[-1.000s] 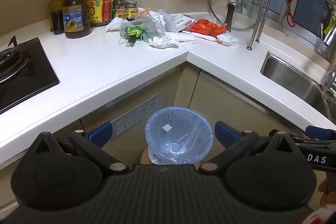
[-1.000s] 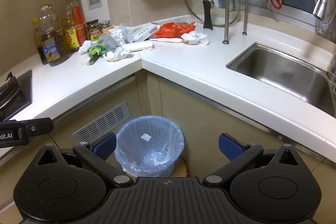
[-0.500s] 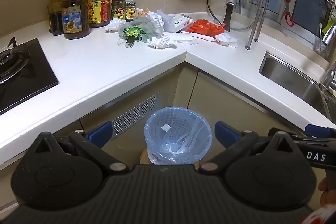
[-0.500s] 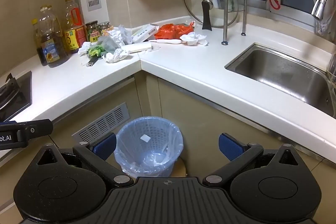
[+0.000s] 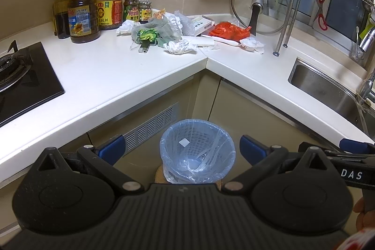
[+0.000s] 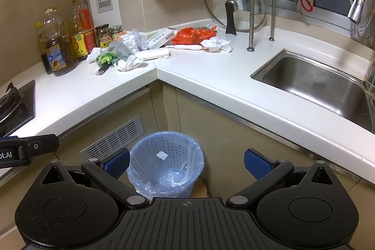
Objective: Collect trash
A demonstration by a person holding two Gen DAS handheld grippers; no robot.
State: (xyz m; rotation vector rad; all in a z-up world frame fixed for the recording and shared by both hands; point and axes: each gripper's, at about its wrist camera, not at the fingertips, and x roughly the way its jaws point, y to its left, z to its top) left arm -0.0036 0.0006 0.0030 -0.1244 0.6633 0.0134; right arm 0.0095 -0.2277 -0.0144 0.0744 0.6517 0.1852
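Below, both claws hang over the floor in front of the corner cabinet. Left claw (image 5: 181, 149): blue pads spread wide, nothing between them, touching nothing. Right claw (image 6: 186, 162): likewise spread wide and empty.

Landmark is the bin (image 5: 197, 150), a blue mesh basket lined with a clear bag, standing on the floor at the inside corner of the white surface (image 5: 105, 76). Seen between the fingers of each claw, lower than them; no contact visible.

Trash sits on the surface, up and beyond the bin, bunched in the back corner:
- crumpled white tissue (image 5: 178, 46) nearest the surface's front edge
- grey bag with green wrapper (image 5: 150, 34) just left of that tissue
- red plastic bag (image 5: 228, 31) to the right, by the glass lid (image 5: 257, 5)
- second white tissue wad (image 5: 252, 45) right of the red bag
- small white box (image 5: 202, 24) behind the pile

Oil bottles (image 5: 82, 15) stand left of the pile; sink (image 6: 316, 86) lies well right of the bin.
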